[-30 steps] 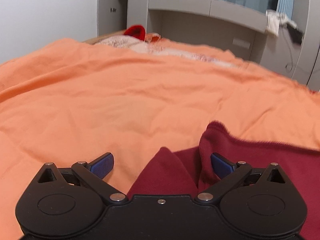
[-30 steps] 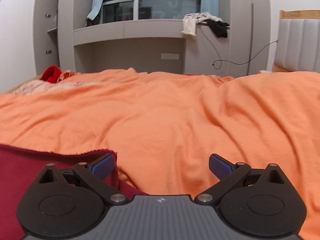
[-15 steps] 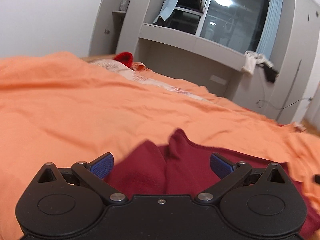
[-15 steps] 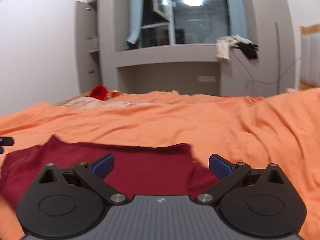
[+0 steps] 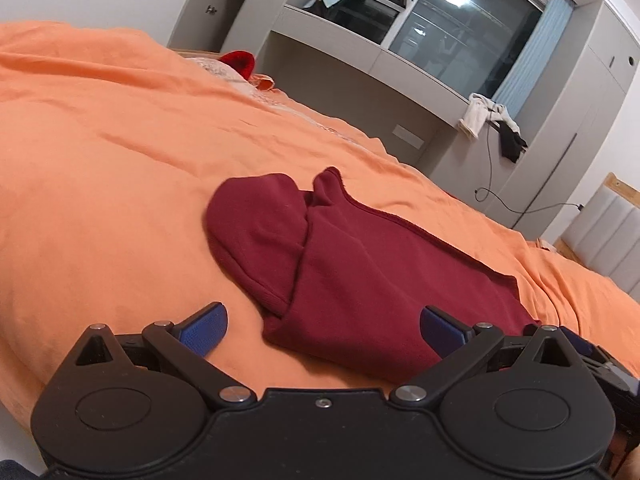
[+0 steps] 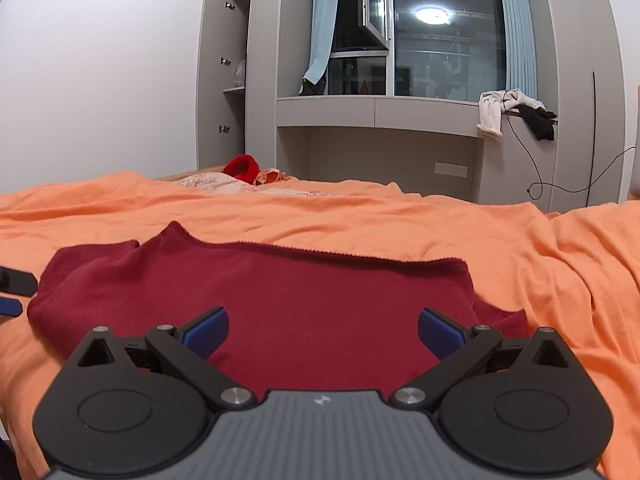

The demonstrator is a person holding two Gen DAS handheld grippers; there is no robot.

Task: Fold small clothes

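A dark red knit garment (image 5: pixel 360 264) lies folded on the orange bedspread (image 5: pixel 100 152), with a sleeve doubled over its left end. My left gripper (image 5: pixel 322 326) is open and empty, raised just in front of the garment's near left edge. The garment also shows in the right wrist view (image 6: pixel 280 300), spread flat. My right gripper (image 6: pixel 322 330) is open and empty, held above its near edge. The left gripper's fingertips (image 6: pixel 12 292) show at the left edge of the right wrist view.
A red item (image 6: pixel 240 166) and pale patterned cloth (image 6: pixel 208 180) lie at the far end of the bed. A grey window desk (image 6: pixel 380 116) with clothes (image 6: pixel 496 112) draped over it and a hanging cable stands beyond. A padded headboard (image 5: pixel 600 232) is at right.
Both grippers have pulled back and lifted away from the garment, which now lies free on the bed. Both cameras see more of it and the room.
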